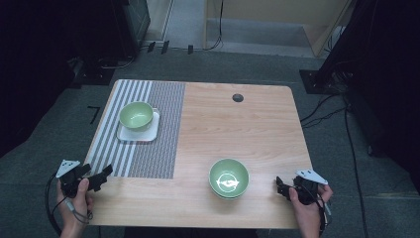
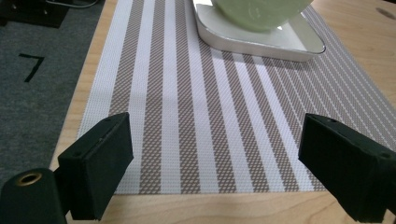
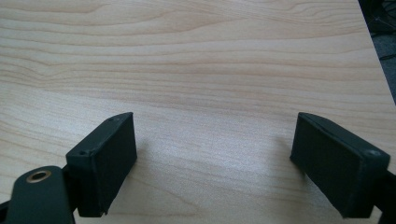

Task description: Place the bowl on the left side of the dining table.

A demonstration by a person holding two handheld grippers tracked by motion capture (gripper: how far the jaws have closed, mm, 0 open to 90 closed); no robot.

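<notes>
A pale green cup (image 1: pixel 136 114) stands on a white square saucer (image 1: pixel 149 133) on the striped placemat (image 1: pixel 158 148) at the table's left. A green bowl (image 1: pixel 228 178) with a white pattern inside sits on bare wood near the front, right of centre. My left gripper (image 1: pixel 101 176) hovers at the front left corner, open, jaws apart over the placemat's near edge (image 2: pixel 210 140); the saucer (image 2: pixel 261 39) and cup (image 2: pixel 257 11) lie ahead of it. My right gripper (image 1: pixel 281 187) is open at the front right, just right of the bowl, over bare wood (image 3: pixel 210 93).
The wooden table (image 1: pixel 247 119) has a dark round cable hole (image 1: pixel 238 97) near its far edge. Grey carpet (image 1: pixel 44 148) with a black mark surrounds it. Cables (image 1: pixel 322 116) run on the floor at the right, and dark equipment stands at both far corners.
</notes>
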